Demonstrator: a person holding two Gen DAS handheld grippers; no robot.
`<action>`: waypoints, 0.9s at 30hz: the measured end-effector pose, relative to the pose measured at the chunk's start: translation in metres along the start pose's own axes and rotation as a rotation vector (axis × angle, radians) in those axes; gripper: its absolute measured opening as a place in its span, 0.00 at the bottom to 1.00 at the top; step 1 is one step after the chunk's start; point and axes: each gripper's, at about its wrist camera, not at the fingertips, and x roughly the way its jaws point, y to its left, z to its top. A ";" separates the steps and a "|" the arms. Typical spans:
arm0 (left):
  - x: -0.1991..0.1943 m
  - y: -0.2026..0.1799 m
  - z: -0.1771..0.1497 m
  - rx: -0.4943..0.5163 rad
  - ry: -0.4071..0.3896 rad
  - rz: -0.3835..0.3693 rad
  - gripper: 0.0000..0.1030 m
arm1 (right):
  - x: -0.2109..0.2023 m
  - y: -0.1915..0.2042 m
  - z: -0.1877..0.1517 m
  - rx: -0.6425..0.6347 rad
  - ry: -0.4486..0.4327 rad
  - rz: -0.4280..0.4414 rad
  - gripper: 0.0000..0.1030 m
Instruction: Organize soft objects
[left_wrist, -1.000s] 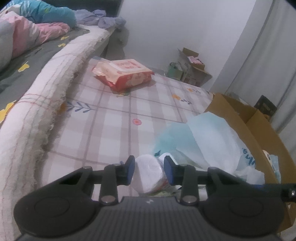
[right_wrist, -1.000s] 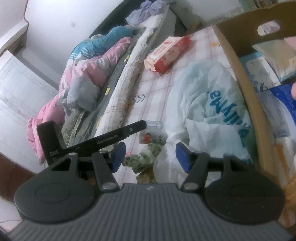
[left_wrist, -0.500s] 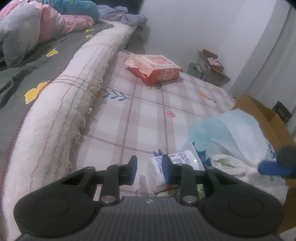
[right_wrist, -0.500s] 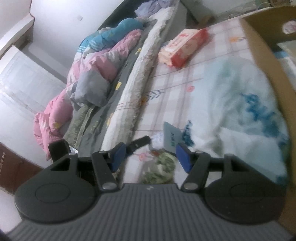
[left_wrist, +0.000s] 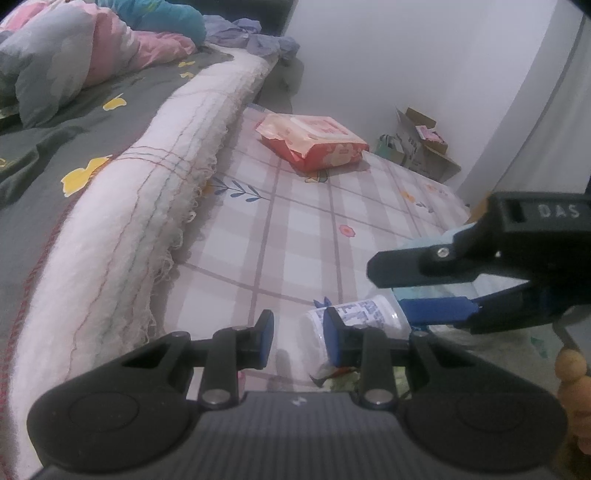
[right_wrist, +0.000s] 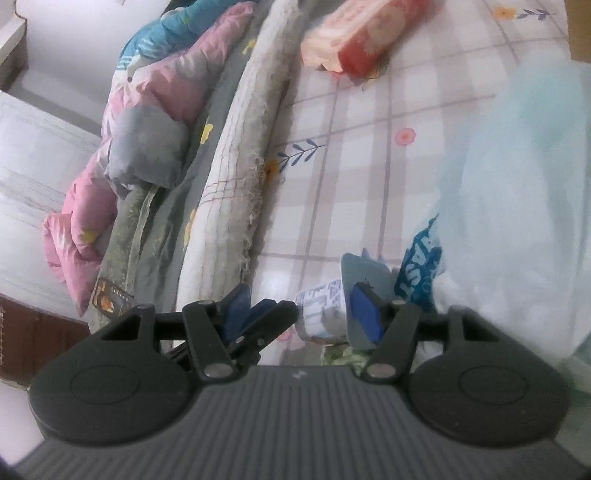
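Observation:
A small white pack with blue print (left_wrist: 360, 314) lies on the checked mat (left_wrist: 295, 221). My left gripper (left_wrist: 298, 334) stands low over it with a narrow gap. Only the pack's near end reaches between the fingers, against the right one, and bare mat shows in the rest of the gap, so it is open. My right gripper (left_wrist: 391, 291) comes in from the right, open, its blue pad beside the pack's far end. In the right wrist view the pack (right_wrist: 319, 314) and a finger of the left gripper (right_wrist: 273, 317) both sit between the right gripper's (right_wrist: 301, 310) spread fingers.
A red-orange wipes pack (left_wrist: 314, 142) lies farther up the mat. A pale blue plastic bag (right_wrist: 517, 184) bulges to the right. The bed's rolled white blanket (left_wrist: 147, 221) runs along the left. Green patterned cloth (left_wrist: 343, 380) lies under the grippers. Cardboard boxes (left_wrist: 421, 144) stand by the wall.
The left gripper narrowed and slid left, so the pack moved from the middle of its gap to its right finger. The right gripper swung in low toward the pack.

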 end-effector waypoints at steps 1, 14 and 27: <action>-0.001 0.002 -0.001 -0.001 -0.004 0.000 0.29 | 0.000 0.001 0.000 0.005 0.000 0.008 0.60; -0.008 0.026 -0.009 -0.051 0.023 0.046 0.19 | 0.012 0.033 -0.009 -0.023 0.045 0.069 0.59; -0.040 0.031 -0.022 0.052 -0.026 0.086 0.45 | 0.017 0.056 -0.011 -0.063 0.007 0.130 0.57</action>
